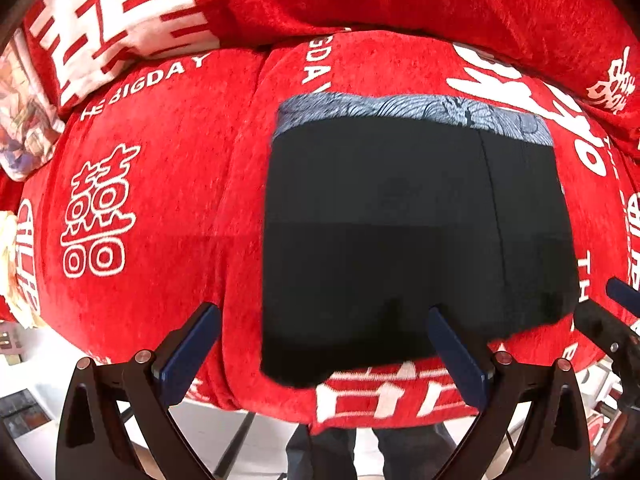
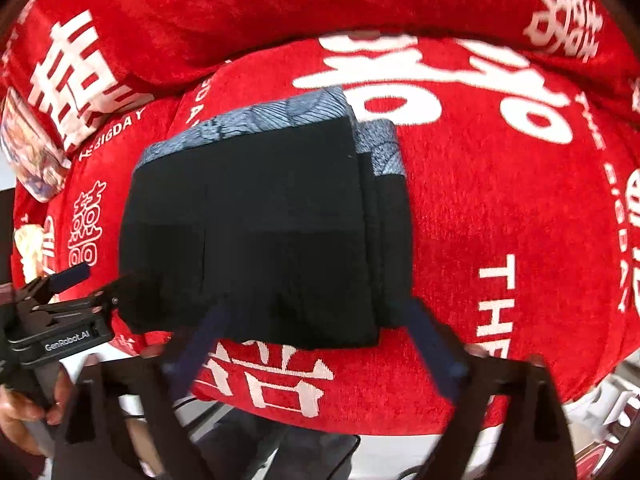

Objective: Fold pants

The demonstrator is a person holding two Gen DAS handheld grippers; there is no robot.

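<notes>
- Pants (image 1: 416,232): black, with a blue-grey patterned waistband (image 1: 412,110) at the far edge, lying flat as a compact rectangle on the red sofa cover (image 1: 160,184), near its front edge; judged already folded over at least once, since the right wrist view shows a second patterned layer (image 2: 384,148) peeking out along the right side.
- Placed square to the seat's front edge, probably to keep both near corners within easy reach for one more fold.
- Left gripper (image 1: 324,344): spread wide, empty, poised low at the near hem; left finger over bare red fabric, right finger over the black cloth.
- Right gripper (image 2: 316,344): likewise spread wide and empty, though blurred; fingers straddling the near right part of the hem.
- Both held side by side, pointing toward the sofa back, tilted slightly downward.
- Hand (image 2: 24,408) seen gripping the left tool's handle.
</notes>
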